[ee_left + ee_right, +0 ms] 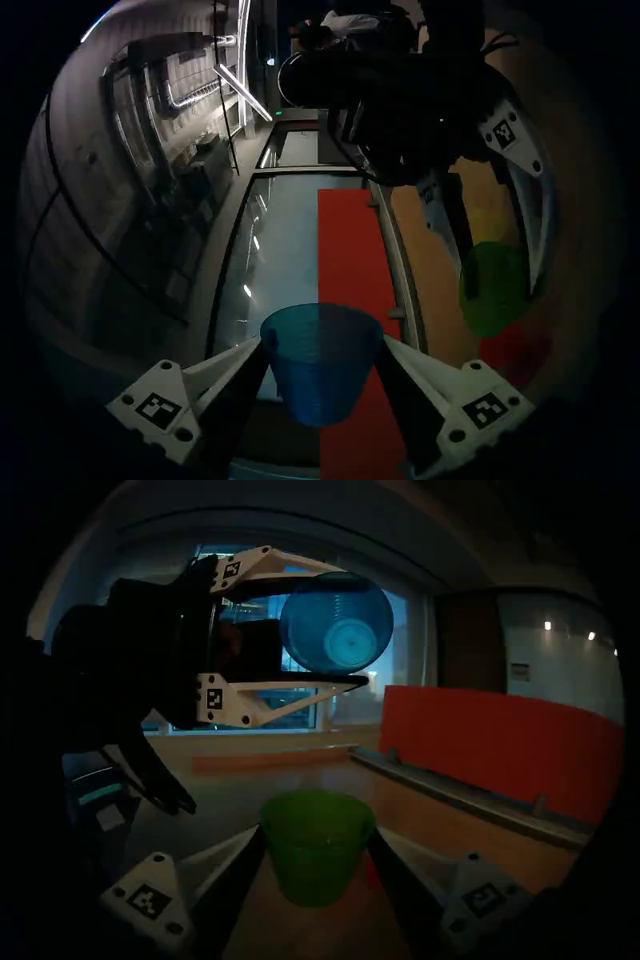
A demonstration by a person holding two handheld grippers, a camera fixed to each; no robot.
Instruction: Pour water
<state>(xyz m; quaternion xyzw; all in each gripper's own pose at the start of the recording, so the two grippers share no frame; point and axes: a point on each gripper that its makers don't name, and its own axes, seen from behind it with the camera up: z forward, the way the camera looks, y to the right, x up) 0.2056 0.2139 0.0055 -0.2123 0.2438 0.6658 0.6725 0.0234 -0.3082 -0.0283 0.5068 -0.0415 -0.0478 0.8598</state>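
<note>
Left gripper (pixel 322 346) with white wedge-shaped fingers (pixel 216 370), square black-and-white marker tags (pixel 158 410), small dark screws (pixel 166 366), right gripper (pixel 316 838) the same, bulky black body (pixel 416 112) behind

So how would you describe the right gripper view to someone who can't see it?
The right tool grips an upright green cup close up in a dim room; higher up, the left tool holds a blue cup tipped onto its side. A red panel runs along the right, with a window behind.

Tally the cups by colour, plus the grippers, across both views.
Blue cup: 1
Green cup: 1
Grippers: 2, the left gripper and the right gripper
Total: 4
</note>
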